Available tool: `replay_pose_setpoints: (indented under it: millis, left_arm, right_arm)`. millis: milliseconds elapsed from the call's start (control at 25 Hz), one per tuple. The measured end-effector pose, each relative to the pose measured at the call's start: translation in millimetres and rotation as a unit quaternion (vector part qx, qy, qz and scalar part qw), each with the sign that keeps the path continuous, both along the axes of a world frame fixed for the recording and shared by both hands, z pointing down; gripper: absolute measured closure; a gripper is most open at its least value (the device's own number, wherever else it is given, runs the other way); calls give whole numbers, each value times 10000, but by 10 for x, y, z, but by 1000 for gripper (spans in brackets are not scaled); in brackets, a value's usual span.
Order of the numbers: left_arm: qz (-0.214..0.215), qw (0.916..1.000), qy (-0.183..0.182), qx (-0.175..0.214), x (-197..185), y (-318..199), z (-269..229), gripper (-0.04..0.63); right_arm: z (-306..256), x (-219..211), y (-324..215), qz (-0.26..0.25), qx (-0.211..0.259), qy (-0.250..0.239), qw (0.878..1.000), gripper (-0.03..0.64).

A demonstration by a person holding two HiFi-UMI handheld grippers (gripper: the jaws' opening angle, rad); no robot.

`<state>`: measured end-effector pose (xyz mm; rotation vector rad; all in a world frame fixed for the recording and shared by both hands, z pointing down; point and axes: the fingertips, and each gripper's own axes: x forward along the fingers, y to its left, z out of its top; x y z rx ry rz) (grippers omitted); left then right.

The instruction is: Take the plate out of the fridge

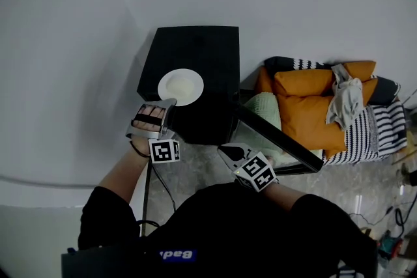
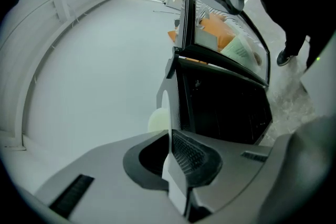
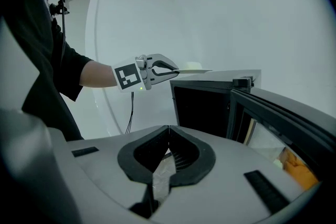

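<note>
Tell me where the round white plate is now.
In the head view, the round white plate is left of centre over the black fridge's top, its near edge pinched in the left tool.

Black top (image 1: 221,224) — grey left tool (image 1: 170,103)

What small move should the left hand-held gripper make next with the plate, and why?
Probably lower the plate onto the fridge top: the left hand-held gripper grips its rim, and it seems to hover just over that flat black surface.
</note>
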<state>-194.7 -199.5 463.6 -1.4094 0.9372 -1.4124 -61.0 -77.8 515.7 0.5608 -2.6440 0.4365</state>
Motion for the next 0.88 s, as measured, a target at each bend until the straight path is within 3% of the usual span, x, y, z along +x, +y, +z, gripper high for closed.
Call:
replay_pose_setpoints:
  millis: [880]
  left_arm:
    - [-127,9997,-47,-187,54,-419,269,578]
  right_arm:
    - [104,194,-26,126,-176,69,9997,606]
